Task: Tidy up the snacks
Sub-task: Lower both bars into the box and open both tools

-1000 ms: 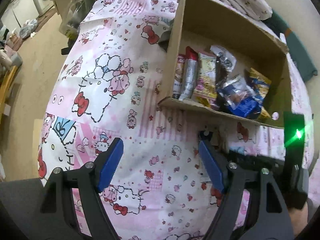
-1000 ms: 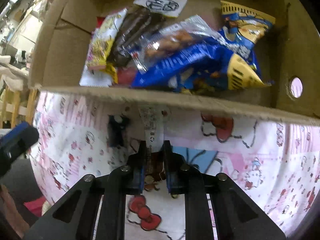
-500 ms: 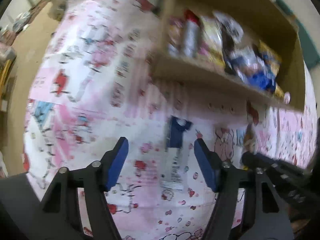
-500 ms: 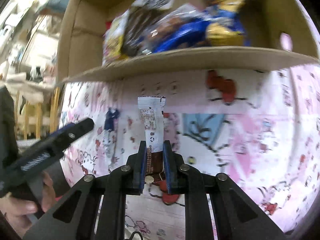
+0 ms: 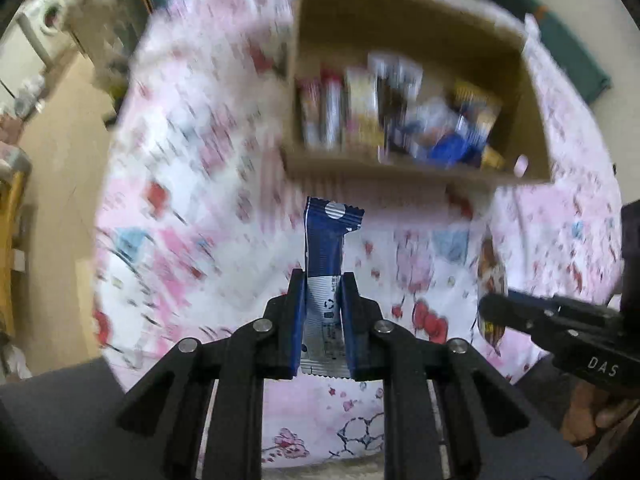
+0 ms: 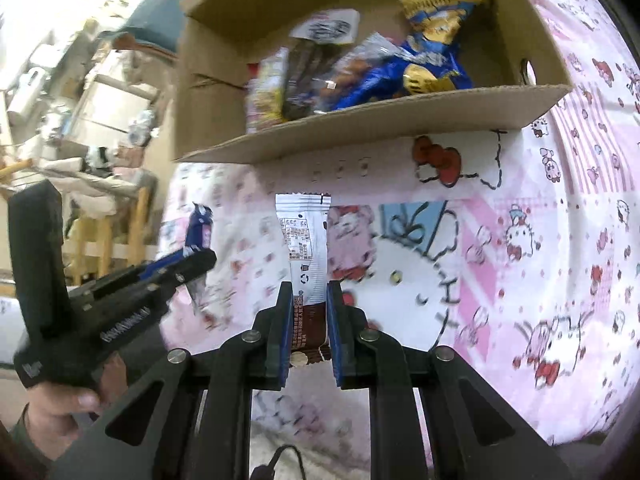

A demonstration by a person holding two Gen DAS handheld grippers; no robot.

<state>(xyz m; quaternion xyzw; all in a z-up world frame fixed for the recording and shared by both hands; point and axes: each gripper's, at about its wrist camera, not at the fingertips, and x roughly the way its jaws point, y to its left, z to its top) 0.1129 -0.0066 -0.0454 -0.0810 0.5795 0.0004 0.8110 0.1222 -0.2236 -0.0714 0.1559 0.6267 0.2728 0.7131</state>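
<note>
Two snack bars are held up above the bed point(image 6: 520, 240): a blue bar point(image 5: 325, 240) is pinched in the left hand-held gripper point(image 5: 323, 292), whose jaws have just been closing, and a white and brown bar point(image 6: 306, 256) in the right hand-held gripper point(image 6: 307, 300). Many snack packs point(image 6: 400, 72) are kept in one cardboard box point(image 6: 360, 128).

Box point(image 6: 360, 128) near wall blocks straight entry; top open.

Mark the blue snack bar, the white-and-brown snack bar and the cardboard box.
blue snack bar point(image 5: 325, 240), left wrist view, blue upper wrapper.
white-and-brown snack bar point(image 6: 306, 240), right wrist view, white printed panel.
cardboard box point(image 6: 360, 128), right wrist view, near flap.
</note>
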